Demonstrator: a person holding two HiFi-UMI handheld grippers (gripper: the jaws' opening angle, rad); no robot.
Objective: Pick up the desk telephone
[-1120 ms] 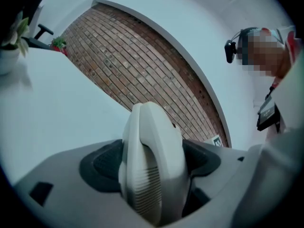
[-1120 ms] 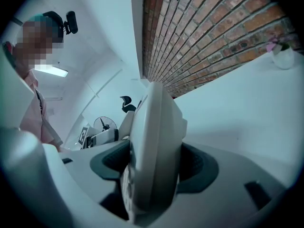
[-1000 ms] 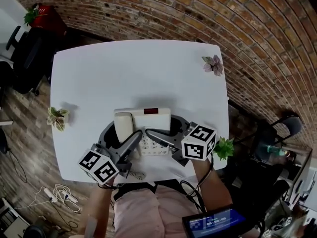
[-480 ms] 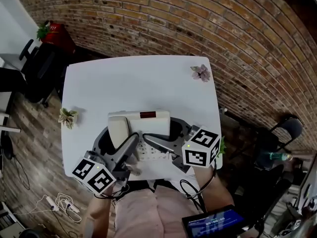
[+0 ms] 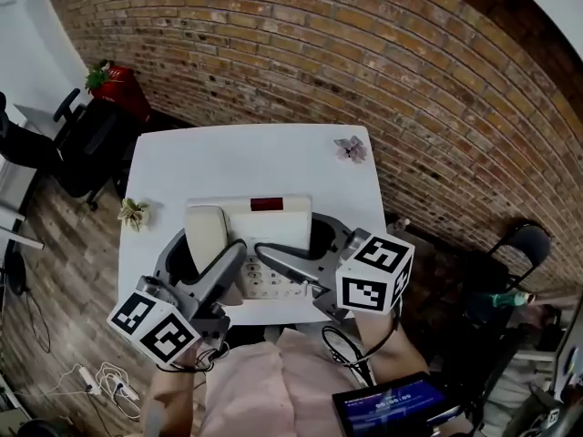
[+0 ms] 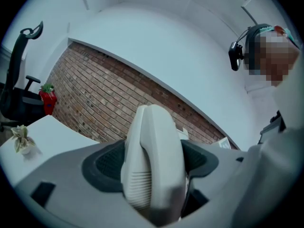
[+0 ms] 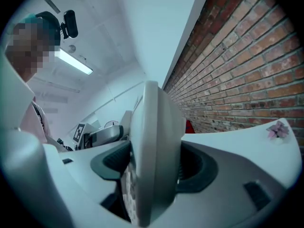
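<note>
The white desk telephone (image 5: 260, 230), its handset (image 5: 206, 233) resting on the left side, hangs above the white table (image 5: 264, 167). My left gripper (image 5: 211, 244) is shut on the phone's handset side, one pad on each side of the handset (image 6: 152, 160). My right gripper (image 5: 291, 238) is shut on the right side, with one finger across the keypad. In the right gripper view the phone's edge (image 7: 154, 160) fills the gap between the pads. Both grippers point roughly level.
A pink flower (image 5: 350, 149) lies at the table's far right corner and a small plant (image 5: 134, 213) at its left edge. A brick wall (image 5: 410, 80) runs behind and to the right. Office chairs (image 5: 55, 144) and a red pot (image 5: 114, 85) stand to the left.
Both grippers have risen together with the telephone held between them. It has come up toward the head camera, and the table below now looks smaller.
</note>
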